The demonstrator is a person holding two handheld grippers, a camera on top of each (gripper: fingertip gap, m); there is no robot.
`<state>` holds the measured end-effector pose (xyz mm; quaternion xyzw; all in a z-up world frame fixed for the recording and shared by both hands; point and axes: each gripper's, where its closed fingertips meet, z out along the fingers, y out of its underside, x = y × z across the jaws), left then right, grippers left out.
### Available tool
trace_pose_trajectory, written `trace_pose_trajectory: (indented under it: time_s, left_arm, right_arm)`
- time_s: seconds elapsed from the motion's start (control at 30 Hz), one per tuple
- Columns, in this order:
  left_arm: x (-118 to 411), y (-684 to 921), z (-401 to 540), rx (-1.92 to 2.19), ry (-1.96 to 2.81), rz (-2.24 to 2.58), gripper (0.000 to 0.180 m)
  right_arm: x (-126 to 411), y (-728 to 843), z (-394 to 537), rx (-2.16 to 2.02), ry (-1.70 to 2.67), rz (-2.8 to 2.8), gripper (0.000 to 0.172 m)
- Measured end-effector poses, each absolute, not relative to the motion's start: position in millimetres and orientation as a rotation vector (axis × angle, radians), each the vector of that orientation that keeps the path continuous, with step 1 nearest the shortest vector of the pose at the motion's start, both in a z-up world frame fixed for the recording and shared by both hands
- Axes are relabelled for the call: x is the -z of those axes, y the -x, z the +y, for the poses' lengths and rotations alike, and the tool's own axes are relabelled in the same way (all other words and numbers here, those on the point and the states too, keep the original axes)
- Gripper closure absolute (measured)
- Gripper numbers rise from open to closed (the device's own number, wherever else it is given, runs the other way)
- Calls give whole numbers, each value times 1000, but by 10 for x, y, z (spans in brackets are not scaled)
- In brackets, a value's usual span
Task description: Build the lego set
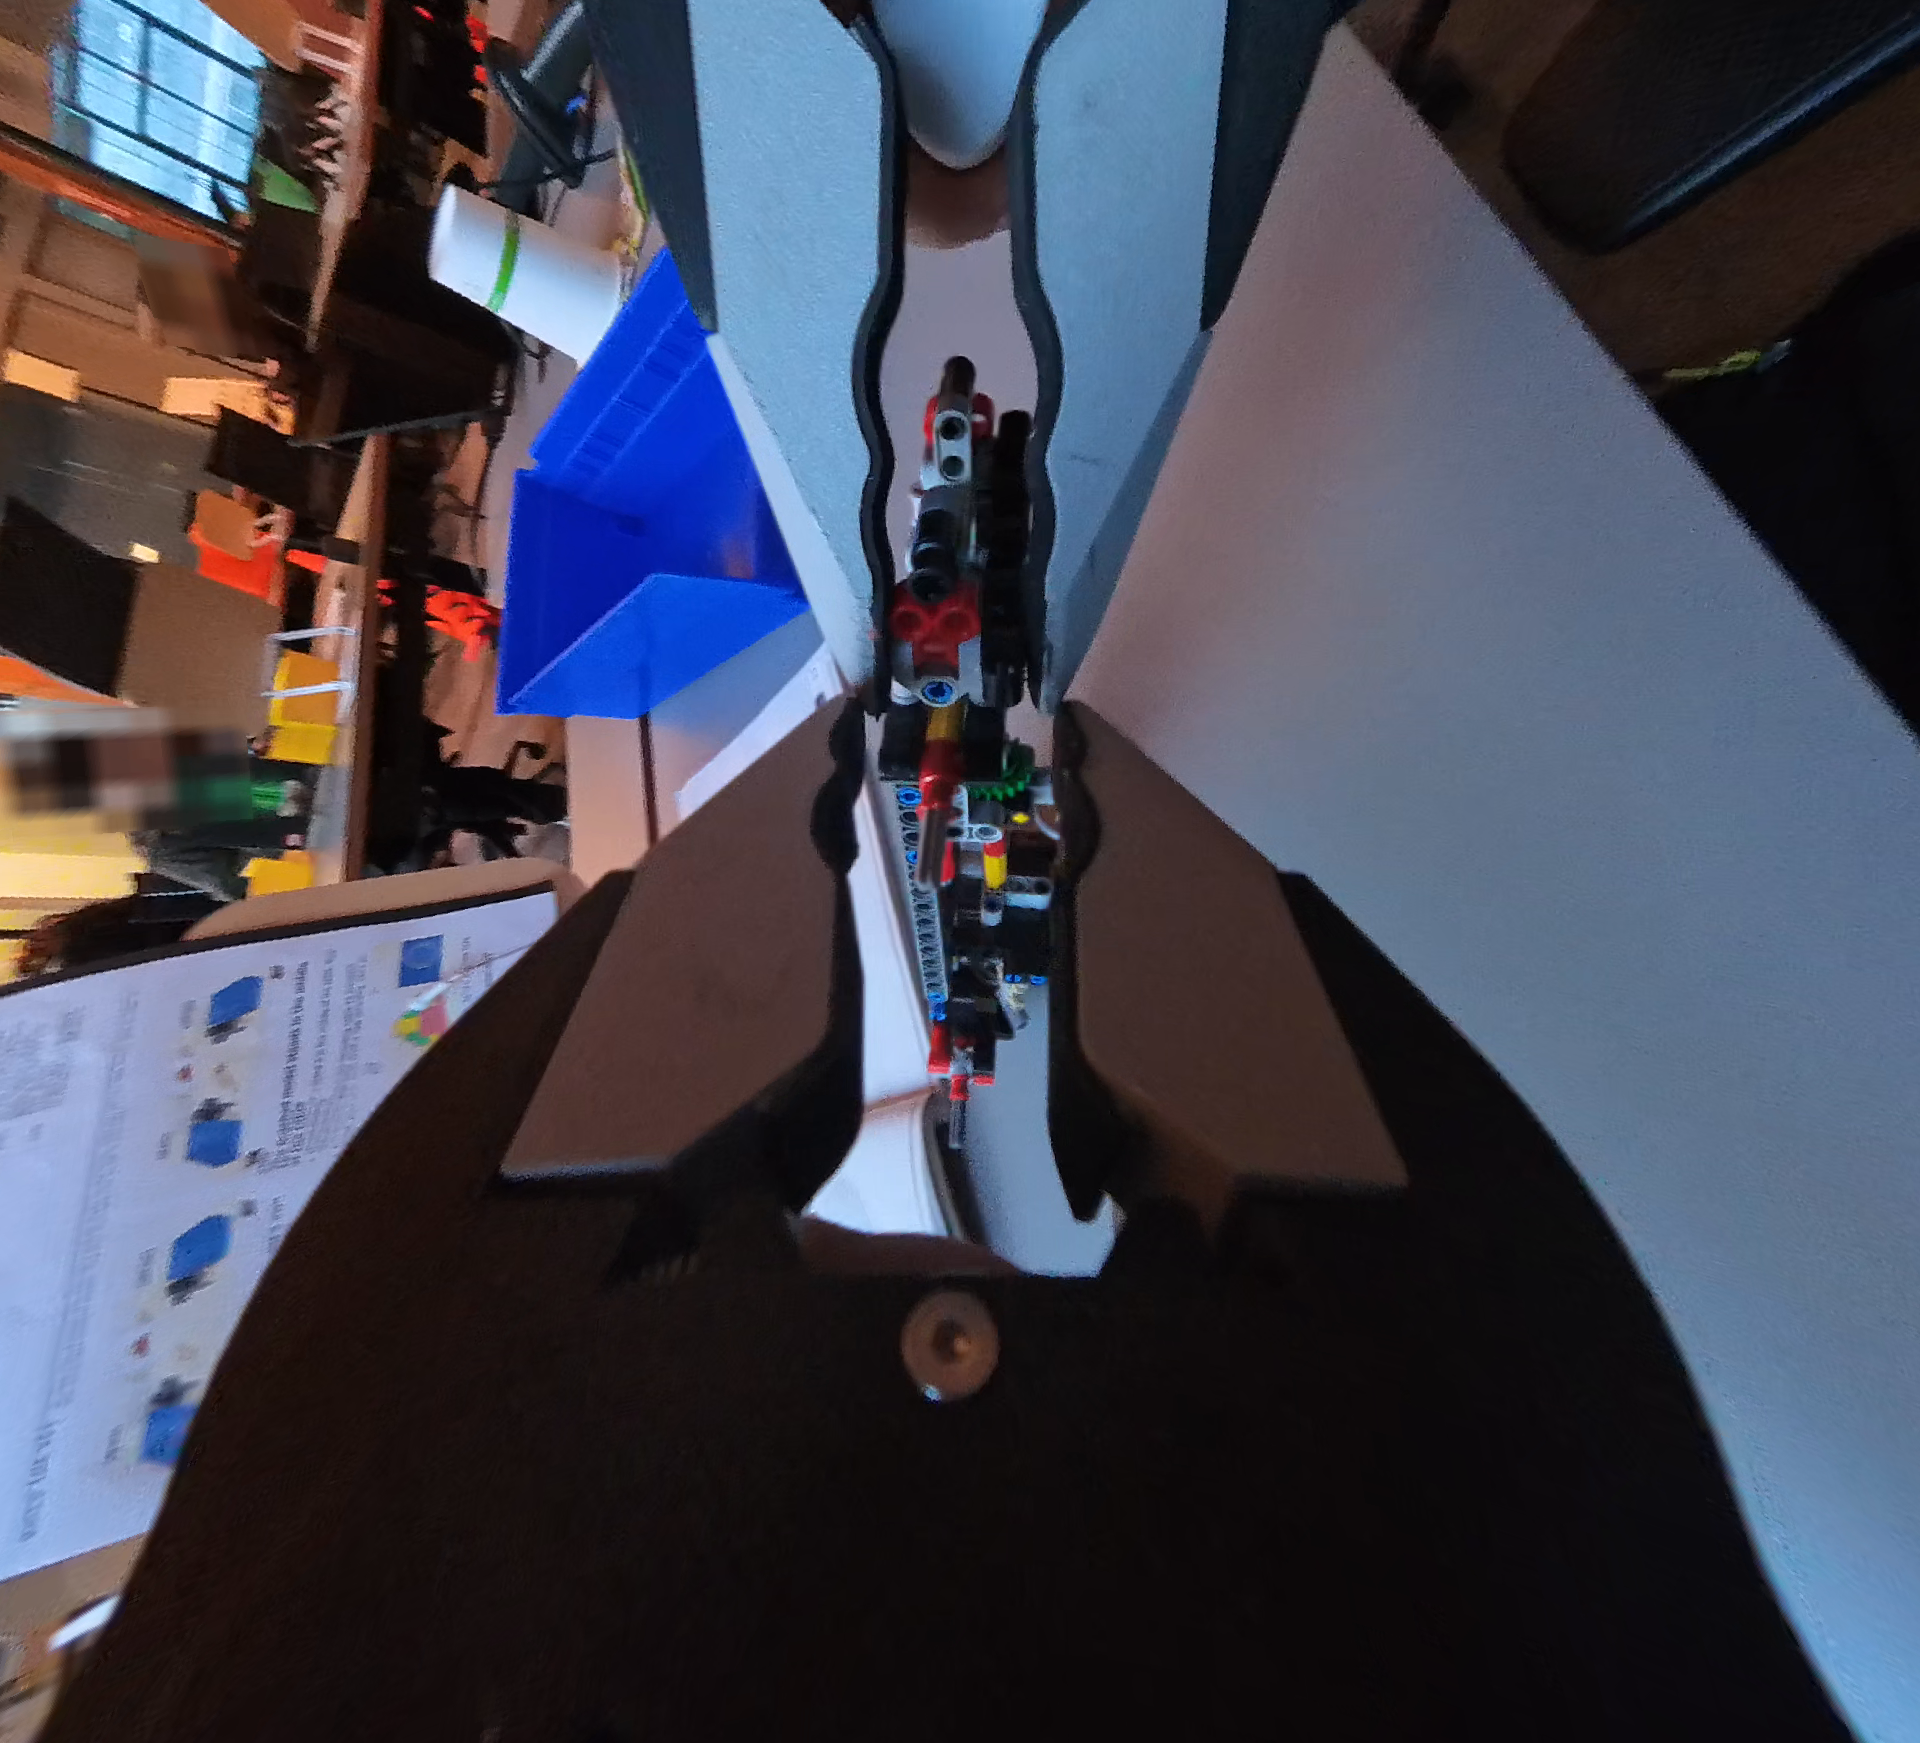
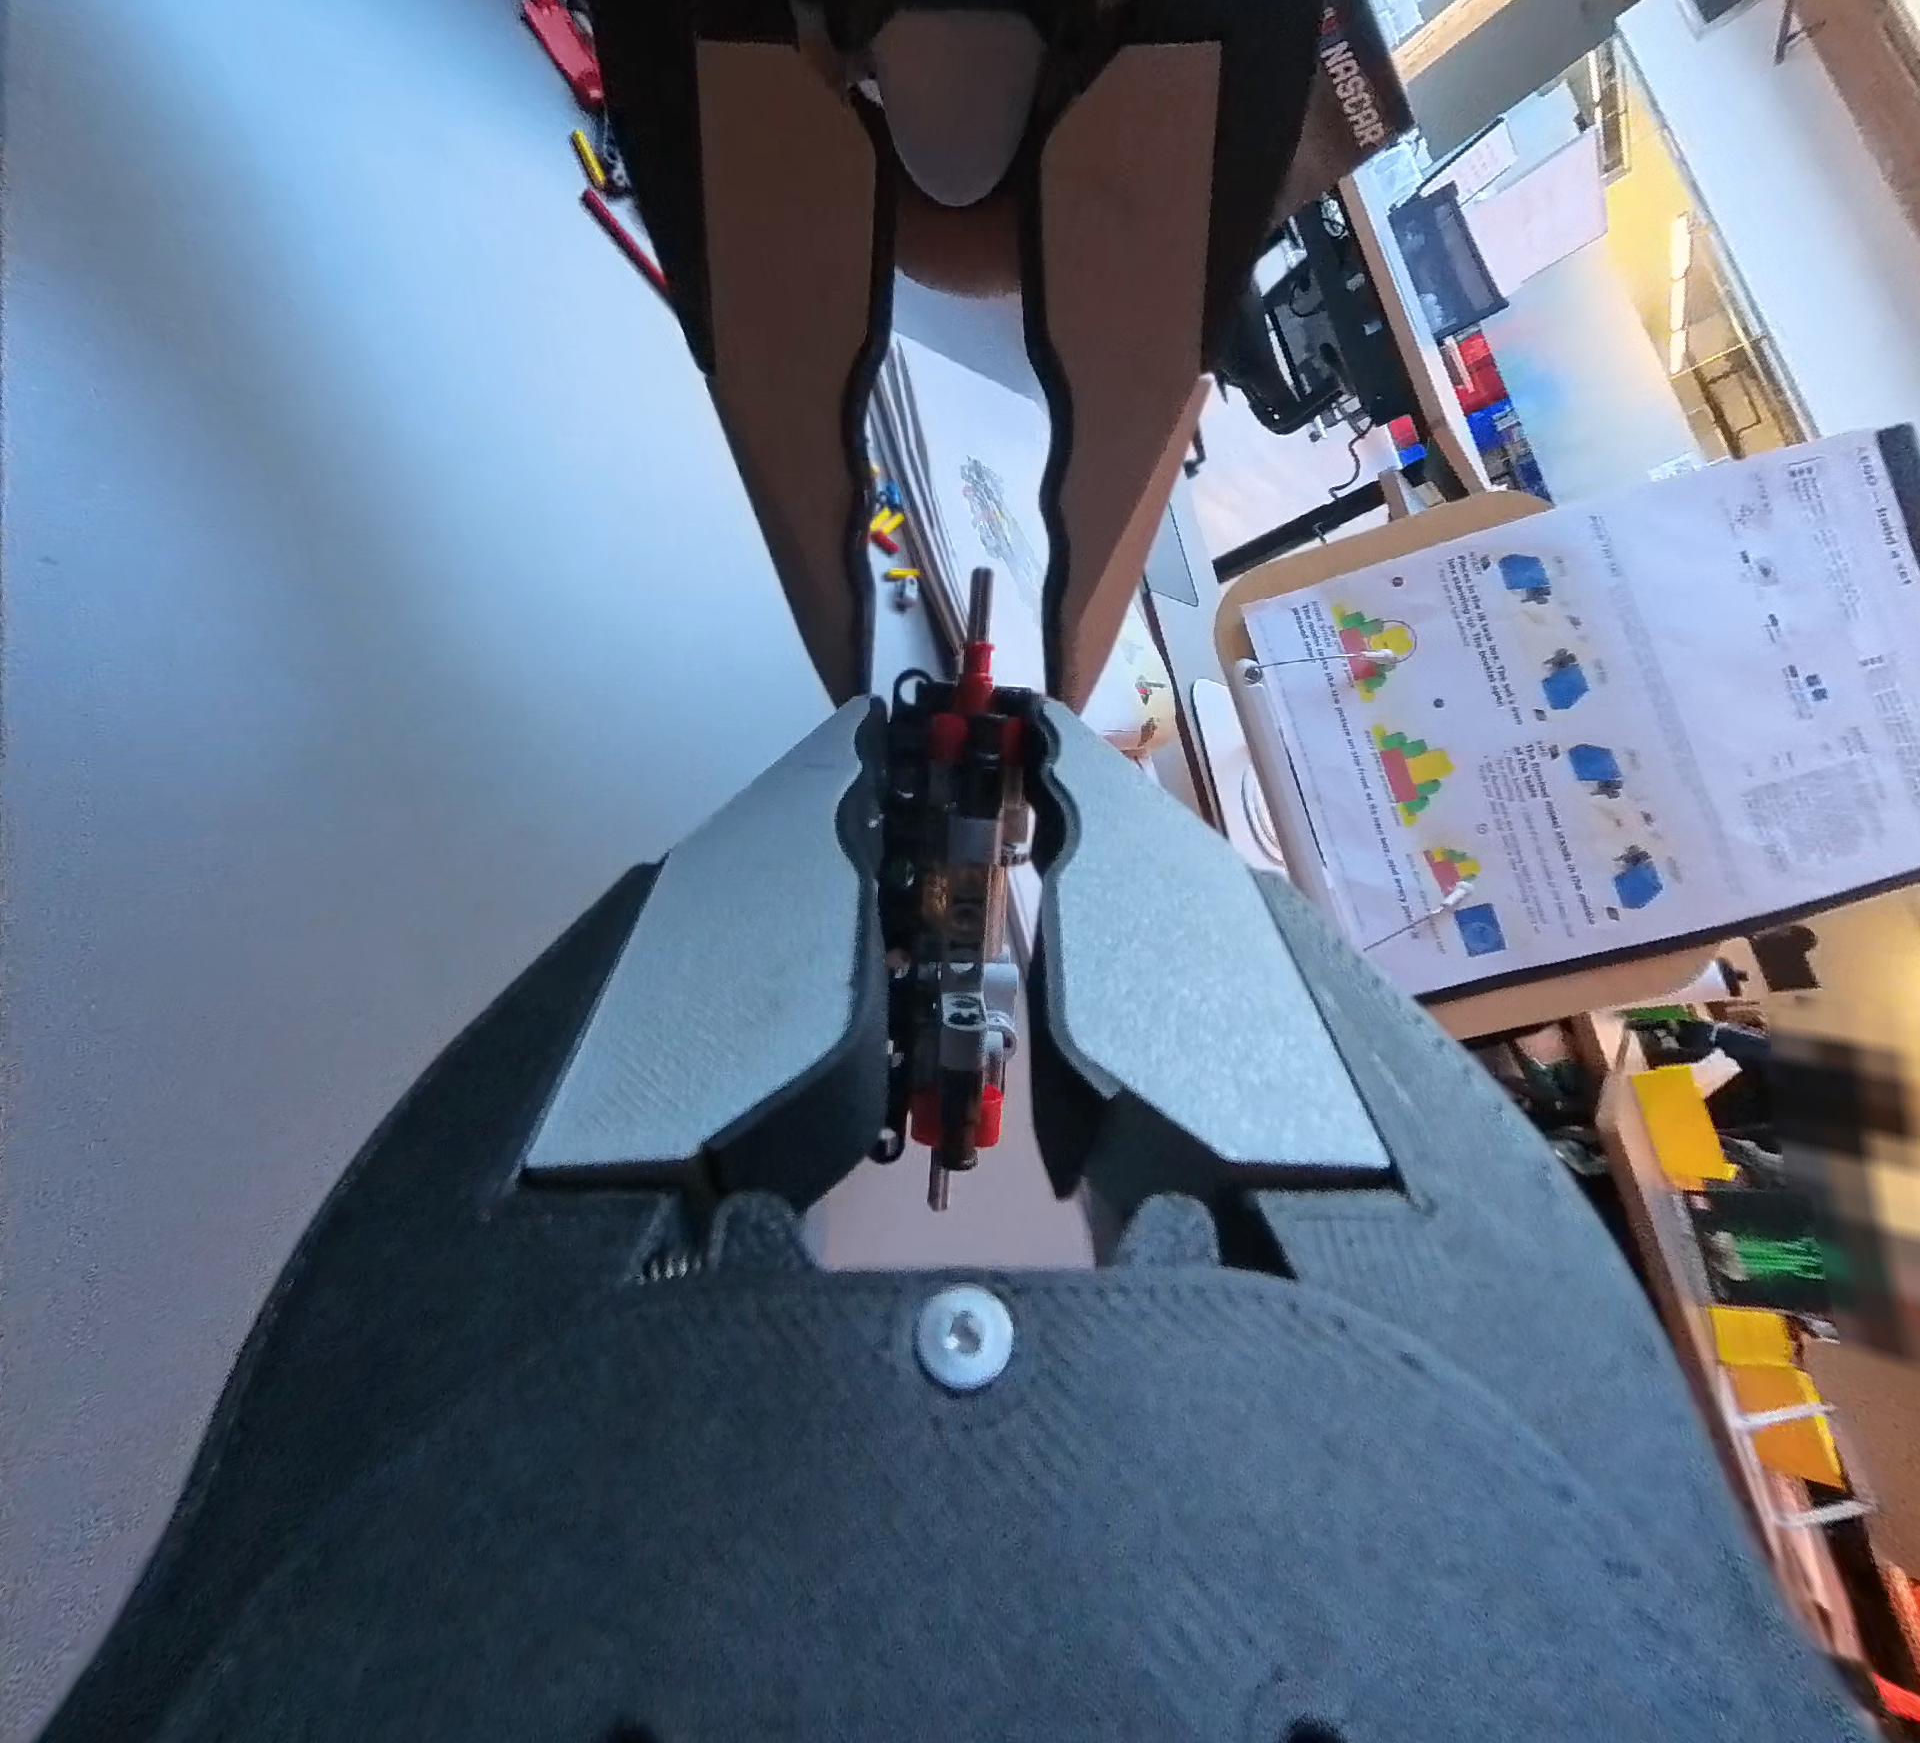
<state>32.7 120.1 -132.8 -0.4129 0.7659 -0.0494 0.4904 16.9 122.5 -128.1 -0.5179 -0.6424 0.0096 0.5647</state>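
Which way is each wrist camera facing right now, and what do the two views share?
Left wrist view: on the left gripper, looking along its brown fingers at the right gripper's grey fingers, blue bin beyond.
Right wrist view: on the right gripper, facing the left gripper, instruction sheet beside.
Shared: the brick assembly, gripped from opposite ends.

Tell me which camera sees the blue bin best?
The left wrist view: the blue bin sits big and open beside the claws there. The right wrist view doesn't show that bin, only tiny blue boxes far away.
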Motion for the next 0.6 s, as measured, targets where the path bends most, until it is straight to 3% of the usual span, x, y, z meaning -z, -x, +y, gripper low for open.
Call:
trace_pose_trajectory:
  time_s: [0.13, 0.2, 0.47, 0.57, 0.6]
  left_arm:
    - [1338, -256, 1247, 32, 980, 1829, 158]
    - [1323, -237, 1220, 69, 997, 1815, 180]
    - [1282, -150, 1345, 114, 1083, 1695, 180]
    - [1203, -72, 1372, 186, 1130, 1626, 180]
    - [1183, -46, 1377, 212, 1143, 1608, 180]
  right_arm:
    - [1314, -126, 1201, -33, 1188, -1546, 148]
    - [1331, -103, 1176, -66, 1187, -1565, 148]
    - [1349, -53, 1227, -64, 1221, -1561, 148]
    - [1412, -148, 1203, -23, 1231, -1537, 127]
    - [1462, -187, 1173, -37, 1244, -1535, 136]
